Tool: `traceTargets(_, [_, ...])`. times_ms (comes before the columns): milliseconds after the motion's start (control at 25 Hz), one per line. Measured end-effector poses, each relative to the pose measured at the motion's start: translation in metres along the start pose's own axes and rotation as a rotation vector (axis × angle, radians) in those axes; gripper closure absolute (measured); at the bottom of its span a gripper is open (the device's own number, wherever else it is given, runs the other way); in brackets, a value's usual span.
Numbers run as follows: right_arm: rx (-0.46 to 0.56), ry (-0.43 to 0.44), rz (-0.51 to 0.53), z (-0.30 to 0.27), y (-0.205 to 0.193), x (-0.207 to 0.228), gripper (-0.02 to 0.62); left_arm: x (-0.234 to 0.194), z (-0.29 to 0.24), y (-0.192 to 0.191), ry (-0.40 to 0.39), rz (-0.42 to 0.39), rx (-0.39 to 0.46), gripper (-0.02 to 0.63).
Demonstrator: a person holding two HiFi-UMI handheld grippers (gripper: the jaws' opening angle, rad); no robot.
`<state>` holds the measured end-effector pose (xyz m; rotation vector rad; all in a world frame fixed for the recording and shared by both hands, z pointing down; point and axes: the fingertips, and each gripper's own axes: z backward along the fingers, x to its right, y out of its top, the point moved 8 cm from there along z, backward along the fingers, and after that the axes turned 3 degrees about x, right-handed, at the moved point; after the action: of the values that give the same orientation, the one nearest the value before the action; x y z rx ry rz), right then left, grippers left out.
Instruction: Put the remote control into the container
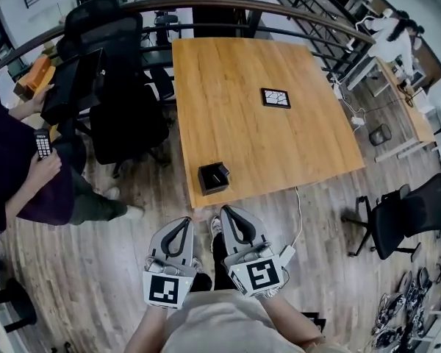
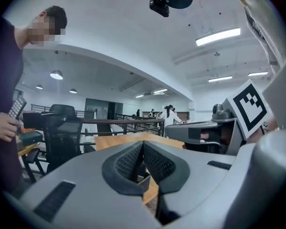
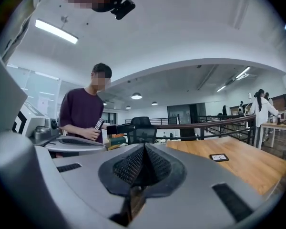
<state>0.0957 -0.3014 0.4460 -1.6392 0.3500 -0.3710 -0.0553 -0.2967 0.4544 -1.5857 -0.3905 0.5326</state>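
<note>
Jaws: left gripper (image 1: pixel 182 223) and right gripper (image 1: pixel 226 213) are both pressed together and hold nothing.
Remote: dark keypad remote control (image 1: pixel 42 144), well left of the jaws, in a bystander's hand (image 1: pixel 45 168).
Container: small black square open box (image 1: pixel 214 177), just ahead of the jaws, at the near edge of the light wooden table (image 1: pixel 294 145).
Beyond: flat black tile (image 1: pixel 275 98), farther ahead on the table.

a square, light wooden table (image 1: pixel 242 123) stands on the brown plank floor (image 1: pixel 73 271). a small black open-topped box (image 1: pixel 214 177) sits by its near edge (towards the left corner), and a flat black tile with white lines (image 1: pixel 275 98) lies well apart, farther right.
</note>
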Motion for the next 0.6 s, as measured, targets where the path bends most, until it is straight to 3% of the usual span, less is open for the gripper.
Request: traceTargets(600, [0.026,-0.018,0.032,0.049,0.019,-0.041,0.577,0.014,0.050,0.007,-0.020,0.000,0.045,0.594])
